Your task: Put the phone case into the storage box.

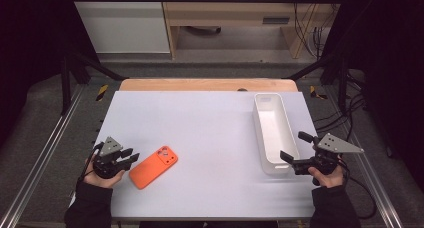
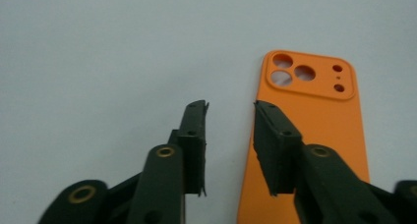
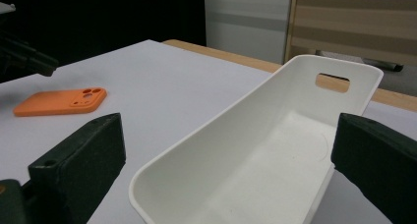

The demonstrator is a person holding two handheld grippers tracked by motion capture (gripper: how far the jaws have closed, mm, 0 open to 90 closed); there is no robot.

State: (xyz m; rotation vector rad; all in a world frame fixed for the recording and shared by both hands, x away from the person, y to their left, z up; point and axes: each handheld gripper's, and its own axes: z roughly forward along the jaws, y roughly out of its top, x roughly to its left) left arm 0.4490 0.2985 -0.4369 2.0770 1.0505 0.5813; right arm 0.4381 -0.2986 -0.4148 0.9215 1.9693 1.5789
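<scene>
An orange phone case (image 1: pixel 154 166) lies flat on the white table (image 1: pixel 200 123) at the front left, camera cut-outs facing up. My left gripper (image 1: pixel 133 155) sits just left of it, open, nothing between its jaws. In the left gripper view, the case (image 2: pixel 314 126) lies partly under one jaw of the gripper (image 2: pixel 231 106). A long white tray (image 1: pixel 257 123) stands empty at the right. My right gripper (image 1: pixel 294 146) is wide open at the tray's near end. In the right gripper view its jaws (image 3: pixel 230 121) stand on either side of the tray (image 3: pixel 221 130) without touching it, and the case (image 3: pixel 61 102) lies far left.
The table's wooden far edge (image 1: pixel 207 84) runs behind the tray. Metal rails (image 1: pixel 45 148) flank the table on both sides, and cables (image 1: pixel 345 113) lie on the floor at the right. A cabinet and shelving stand beyond the table.
</scene>
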